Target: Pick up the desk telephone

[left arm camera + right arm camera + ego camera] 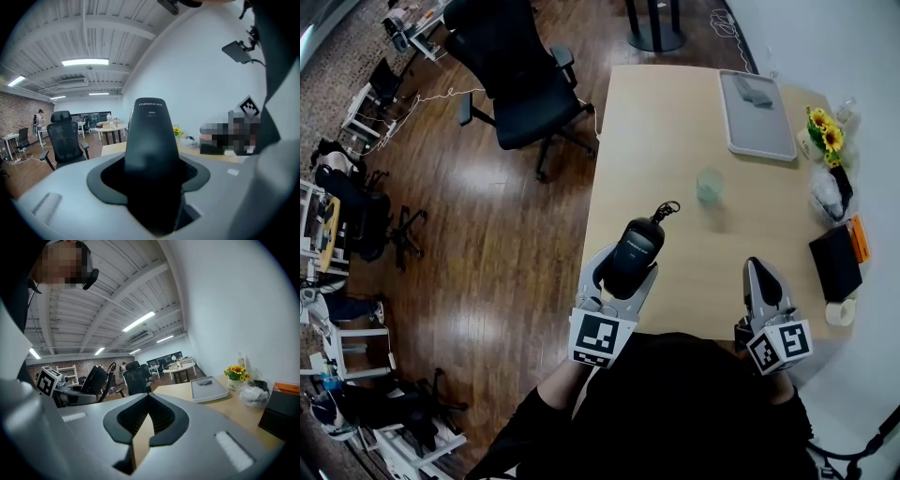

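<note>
Left hand-held gripper (pixel 623 277): clamped on the black telephone (pixel 150 140). Its own view shows the dark body wedged between both jaws, narrow end pointing up and away. The head view shows the telephone lying along the jaws at the near left corner of the counter (pixel 675 122). A short curl of cord (pixel 664 210) stands up from its far end.

Right hand-held gripper (pixel 140 434): jaws pressed together with nothing between them. It is held near the counter's near edge, well apart from the telephone.

Position of the task's thing: seen from the right gripper view, the telephone and its cord stand out against the room behind, not against the wood. Judgement: it is carried clear of the counter, though no view shows the underside.

Step in hand: the telephone is in the grasp and apparently off the surface, which is the state the task asks for. One moment fits both a lift under way and a carry already complete.

Requirement for what follows: a firm, steady clamp, since the smooth tapered body could slide out along the jaws. The loose cord should be kept away from the glass (pixel 710 185) standing mid-counter.

Further out: a grey tray (pixel 757 112) at the far end and yellow flowers (pixel 825 131) along the right edge, neither near the grasp.
</note>
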